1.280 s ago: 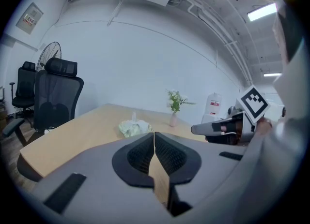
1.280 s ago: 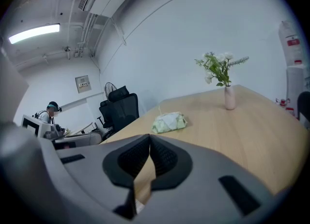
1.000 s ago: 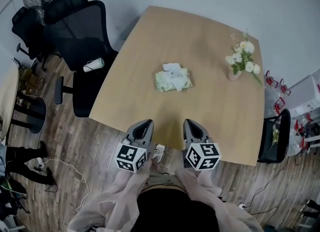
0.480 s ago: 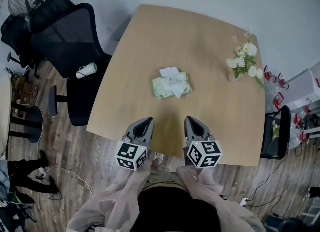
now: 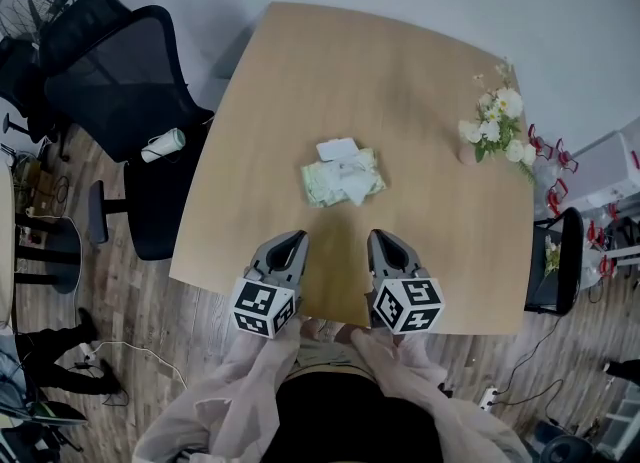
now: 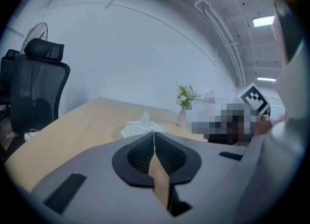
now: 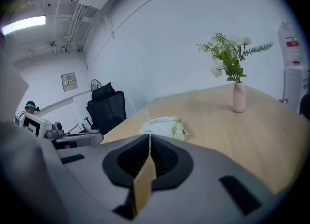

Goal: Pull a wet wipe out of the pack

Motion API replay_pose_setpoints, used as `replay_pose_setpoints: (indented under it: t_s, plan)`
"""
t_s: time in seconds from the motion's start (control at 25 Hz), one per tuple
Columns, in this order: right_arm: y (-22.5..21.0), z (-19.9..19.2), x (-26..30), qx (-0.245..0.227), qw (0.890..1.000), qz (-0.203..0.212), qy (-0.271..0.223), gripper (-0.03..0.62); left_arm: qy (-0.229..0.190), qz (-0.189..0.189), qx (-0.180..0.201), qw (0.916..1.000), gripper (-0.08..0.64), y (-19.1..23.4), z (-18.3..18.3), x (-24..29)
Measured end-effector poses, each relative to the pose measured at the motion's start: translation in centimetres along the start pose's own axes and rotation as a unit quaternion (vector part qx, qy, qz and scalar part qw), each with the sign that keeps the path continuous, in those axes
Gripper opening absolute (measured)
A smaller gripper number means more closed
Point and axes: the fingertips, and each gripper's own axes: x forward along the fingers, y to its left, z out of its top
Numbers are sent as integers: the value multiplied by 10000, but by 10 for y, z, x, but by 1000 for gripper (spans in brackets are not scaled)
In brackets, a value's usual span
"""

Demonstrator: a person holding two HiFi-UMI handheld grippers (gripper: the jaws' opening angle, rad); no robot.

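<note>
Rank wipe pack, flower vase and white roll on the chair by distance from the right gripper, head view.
1. Wipe pack, just ahead of the right gripper, slightly left.
2. Flower vase, near the table's right edge.
3. White roll, on the chair, far left.

I can read no word or number anywhere. The small plaque [image 7: 69, 79] on the far wall and the red label [image 7: 292, 44] on the white unit [image 7: 293, 80] are too small to make out. The wet wipe pack [image 5: 342, 177] shows no legible print. My left cube [image 5: 263, 309] and right cube [image 5: 408, 304] bear only black-and-white square patterns.
</note>
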Motion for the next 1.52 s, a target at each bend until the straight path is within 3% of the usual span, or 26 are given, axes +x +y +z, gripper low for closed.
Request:
replay_pose_setpoints:
  t_s: [0.56, 0.68, 1.08, 1.52]
  plan:
    - [-15, -7, 48, 63, 9994, 72, 332, 17, 246, 111, -210, 9994, 15, 30, -14, 32]
    - [-21, -11, 58, 75, 9989, 91, 456, 71, 325, 152, -221, 9991, 15, 36, -18, 39]
    - [-30, -28, 86, 109, 9960, 235, 853, 146, 512, 258, -335, 9978, 15, 58, -30, 64]
    - [-28, -28, 111, 120, 9956, 366, 859, 169, 580, 383, -344, 9970, 15, 69, -38, 64]
